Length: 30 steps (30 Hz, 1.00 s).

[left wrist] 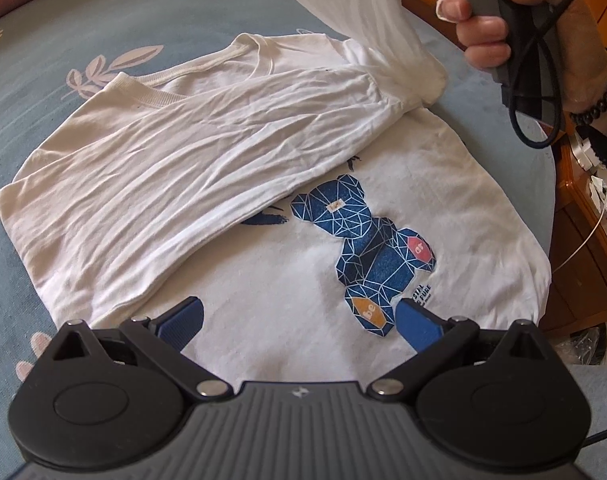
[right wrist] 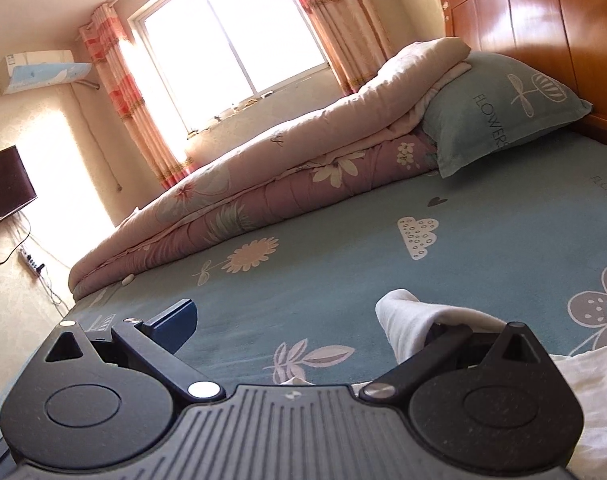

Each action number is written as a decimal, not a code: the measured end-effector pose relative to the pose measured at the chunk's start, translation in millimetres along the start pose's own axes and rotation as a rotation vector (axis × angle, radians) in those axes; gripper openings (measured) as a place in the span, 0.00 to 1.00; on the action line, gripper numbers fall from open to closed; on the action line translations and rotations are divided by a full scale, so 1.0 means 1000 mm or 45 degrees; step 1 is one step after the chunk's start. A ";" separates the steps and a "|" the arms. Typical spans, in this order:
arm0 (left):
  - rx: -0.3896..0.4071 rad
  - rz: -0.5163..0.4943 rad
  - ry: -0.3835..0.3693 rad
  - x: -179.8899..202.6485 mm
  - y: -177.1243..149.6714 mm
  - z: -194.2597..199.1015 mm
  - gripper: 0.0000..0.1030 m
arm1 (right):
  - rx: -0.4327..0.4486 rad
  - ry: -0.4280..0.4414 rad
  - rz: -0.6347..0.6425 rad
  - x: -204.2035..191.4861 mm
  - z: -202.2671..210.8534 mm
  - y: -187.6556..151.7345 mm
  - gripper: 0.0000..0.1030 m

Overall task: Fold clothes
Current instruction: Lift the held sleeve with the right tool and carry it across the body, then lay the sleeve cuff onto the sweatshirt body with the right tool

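My left gripper (left wrist: 299,320) hangs spread, empty, over the limp, light white cotton bear-print T-shirt (left wrist: 263,280); my right gripper (right wrist: 299,320), also spread, has cloth draped over one finger; I'd pinch the hem at lower frame.

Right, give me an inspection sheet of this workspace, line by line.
Surface: blue floral bedsheet, on a bed.
Job's things: white T-shirt with blue bear print, one side folded over; far sleeve lifted.
Clutter: nothing seen on the sheet by the shirt.
Grippers: left hand-held gripper open above the hem; right hand-held gripper open, white cloth draped over one finger.
Cables: black cable looping by the hand.
Surroundings: folded quilt, pillow, wooden headboard, curtained window.
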<state>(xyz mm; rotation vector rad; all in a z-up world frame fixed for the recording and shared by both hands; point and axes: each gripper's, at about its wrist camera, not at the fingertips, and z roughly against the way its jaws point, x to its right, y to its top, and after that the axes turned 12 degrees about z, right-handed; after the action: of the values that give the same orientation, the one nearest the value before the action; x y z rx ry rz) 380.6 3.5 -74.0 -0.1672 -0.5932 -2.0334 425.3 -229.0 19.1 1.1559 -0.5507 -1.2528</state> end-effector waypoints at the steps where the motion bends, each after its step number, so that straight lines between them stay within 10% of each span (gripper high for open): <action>1: -0.001 0.002 -0.001 0.000 -0.001 0.000 0.99 | -0.006 0.028 0.034 -0.006 -0.001 0.001 1.00; 8: -0.012 0.021 0.001 0.000 -0.008 -0.002 0.99 | -0.175 0.196 0.234 -0.044 -0.027 -0.017 1.00; 30: -0.022 0.094 0.048 -0.019 -0.030 0.003 0.99 | -0.474 0.379 0.186 -0.075 -0.066 -0.061 1.00</action>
<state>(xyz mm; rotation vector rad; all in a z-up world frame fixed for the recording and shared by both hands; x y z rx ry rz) 364.7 31.9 -88.2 -0.1590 -0.5384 -1.9664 432.9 -128.5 -41.8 0.9446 -0.1652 -0.9836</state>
